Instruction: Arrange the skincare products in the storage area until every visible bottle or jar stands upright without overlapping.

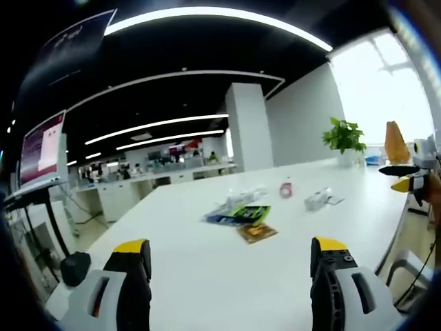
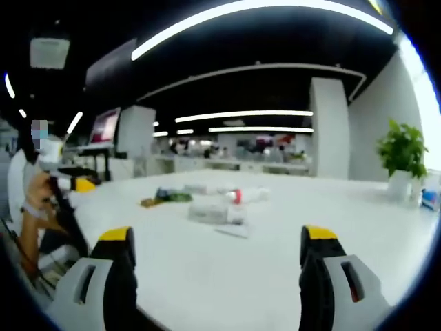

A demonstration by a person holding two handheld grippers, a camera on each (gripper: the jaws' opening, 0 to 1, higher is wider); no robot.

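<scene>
Skincare products (image 1: 242,212) well beyond open left hand-held gripper (image 1: 231,258).

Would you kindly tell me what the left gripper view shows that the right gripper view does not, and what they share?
Left gripper view alone: a monitor on a stand, an orange object by the window, and the right tongs entering at the edge. Right gripper view alone: a person's arm and the left tongs. Both share the white table, the scattered products lying on it, the potted plant, and open tongs in front.
</scene>
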